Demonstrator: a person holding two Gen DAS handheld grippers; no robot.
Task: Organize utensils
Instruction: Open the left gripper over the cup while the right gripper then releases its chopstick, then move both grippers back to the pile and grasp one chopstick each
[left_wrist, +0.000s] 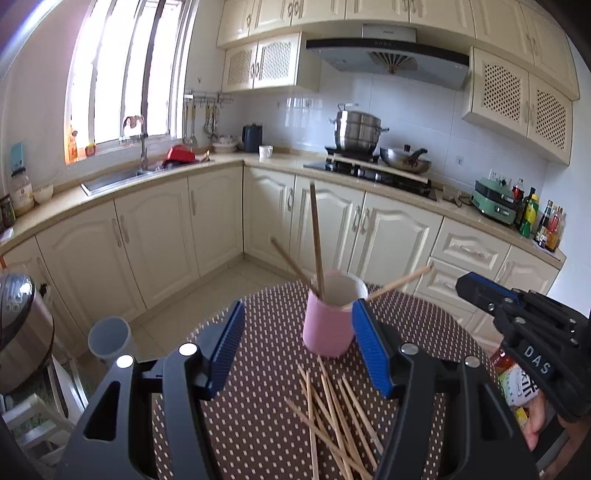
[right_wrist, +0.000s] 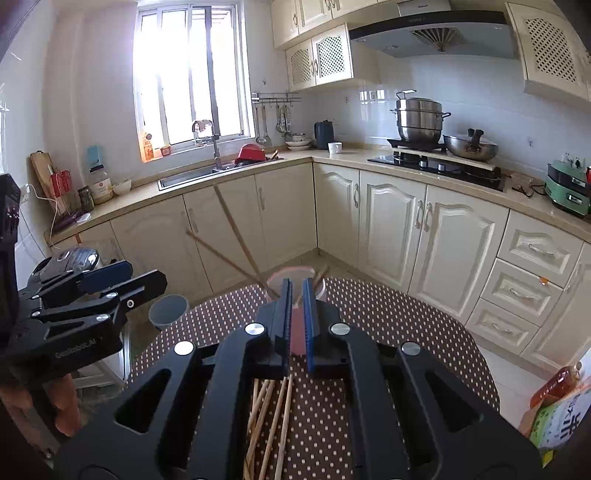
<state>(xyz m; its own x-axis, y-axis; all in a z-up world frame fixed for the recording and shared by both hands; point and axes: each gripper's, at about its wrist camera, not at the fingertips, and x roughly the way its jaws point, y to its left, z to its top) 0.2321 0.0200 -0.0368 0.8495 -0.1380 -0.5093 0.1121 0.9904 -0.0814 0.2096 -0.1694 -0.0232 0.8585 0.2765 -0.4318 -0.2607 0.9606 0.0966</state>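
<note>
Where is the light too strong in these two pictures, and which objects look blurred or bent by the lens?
Left wrist view: the window is blown out to white, the cabinet lines bow outward, and the upright chopstick in the pink cup looks soft. Right wrist view: the same window glares, and the cup's rim is smeared and half-transparent behind the right gripper.

A steel stockpot (left_wrist: 356, 132) and a wok (left_wrist: 405, 158) sit on the stove (left_wrist: 373, 173) under the range hood (left_wrist: 388, 59). A red bowl (left_wrist: 180, 153) lies by the sink (left_wrist: 110, 181). Bottles (left_wrist: 546, 225) stand beside a green appliance (left_wrist: 495, 201). A grey cup (left_wrist: 109, 336) stands just off the dotted bench (left_wrist: 258, 406).
</note>
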